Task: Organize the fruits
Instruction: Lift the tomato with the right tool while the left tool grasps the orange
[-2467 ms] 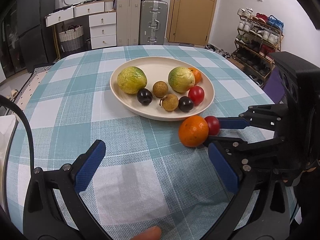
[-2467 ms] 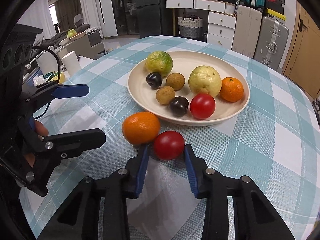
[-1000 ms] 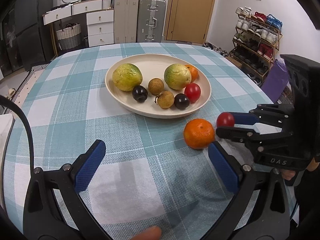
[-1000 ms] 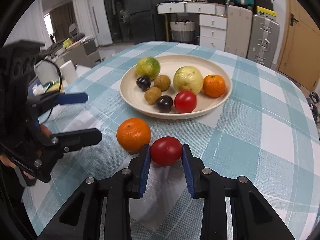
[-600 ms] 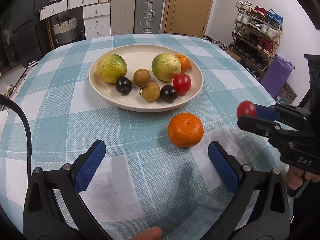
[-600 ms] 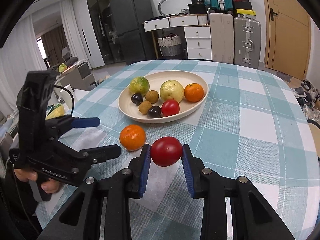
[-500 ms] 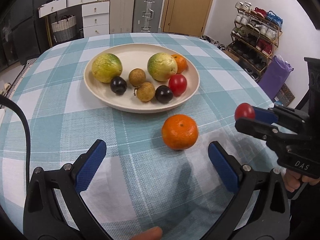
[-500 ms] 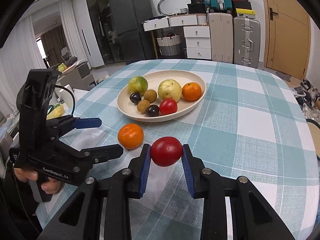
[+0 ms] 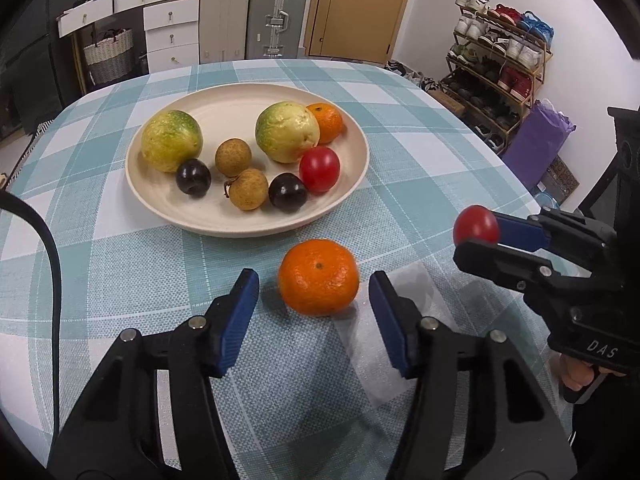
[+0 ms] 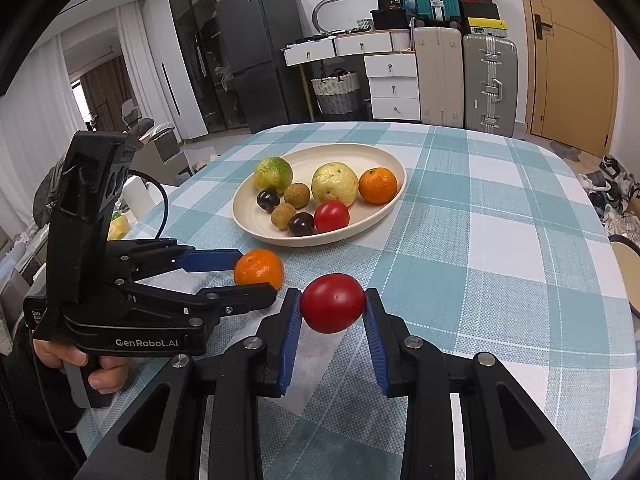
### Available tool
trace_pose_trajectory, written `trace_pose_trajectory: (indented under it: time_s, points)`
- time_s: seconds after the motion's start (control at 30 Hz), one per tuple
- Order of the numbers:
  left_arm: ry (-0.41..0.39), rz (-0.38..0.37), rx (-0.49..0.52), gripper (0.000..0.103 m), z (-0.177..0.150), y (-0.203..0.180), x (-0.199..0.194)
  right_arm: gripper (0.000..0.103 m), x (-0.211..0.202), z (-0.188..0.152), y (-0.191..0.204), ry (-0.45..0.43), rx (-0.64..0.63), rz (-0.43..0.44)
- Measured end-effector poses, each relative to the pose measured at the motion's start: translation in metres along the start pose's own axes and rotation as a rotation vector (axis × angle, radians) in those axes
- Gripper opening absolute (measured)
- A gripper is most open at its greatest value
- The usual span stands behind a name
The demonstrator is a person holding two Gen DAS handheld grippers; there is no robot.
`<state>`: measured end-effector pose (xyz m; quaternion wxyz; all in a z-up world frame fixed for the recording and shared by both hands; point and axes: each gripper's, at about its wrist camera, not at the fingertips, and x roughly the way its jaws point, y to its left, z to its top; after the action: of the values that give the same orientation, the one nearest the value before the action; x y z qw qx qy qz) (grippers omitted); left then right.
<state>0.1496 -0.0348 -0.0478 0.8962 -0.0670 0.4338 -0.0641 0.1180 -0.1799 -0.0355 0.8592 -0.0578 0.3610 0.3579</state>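
The left gripper [image 9: 314, 298] sits low over the table [image 9: 420, 168], and the loose orange [image 9: 319, 277] lies right between its two blue fingers [image 9: 240, 312], a little in front of them. The jaws are closing in, but there are gaps on both sides, so the pads do not touch the orange yet. The orange is round, so it has no long side to line up with; the fingers only need to meet it at its widest part. It rests on the checked cloth, just beside the near edge of the plate [image 9: 352, 184], not on it. It looks bright, with bumpy skin and a tiny dark stem dot on top. It may roll if one finger bumps it first. The right gripper [image 10: 332, 308] is clamped on a red tomato [image 10: 333, 303] and holds it up above the cloth, off to the right side of the orange. The tomato is smooth and shiny. So the left hand is much nearer to the orange. On the plate there are two big green-yellow fruits, two small brown ones, two dark plums, another tomato and another orange. I think both loose fruits are meant to go on the plate.
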Motion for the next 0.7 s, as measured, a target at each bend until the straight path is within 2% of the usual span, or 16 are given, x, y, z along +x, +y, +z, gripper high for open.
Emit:
trace_pose_trajectory:
  time_s: [0.2,0.27,0.7]
  points:
    - [0.006,-0.007,0.009,0.045,0.0,-0.002,0.002,0.032,0.0,0.0,0.001,0.002,-0.001,0.002]
    - [0.002,-0.002,0.009,0.038,-0.001,-0.002,0.001,0.032,0.0,0.0,0.001,0.0,-0.001,0.002]
    - [-0.044,-0.028,0.02,0.037,0.0,0.0,-0.014,0.032,-0.002,0.0,0.0,-0.008,0.006,0.001]
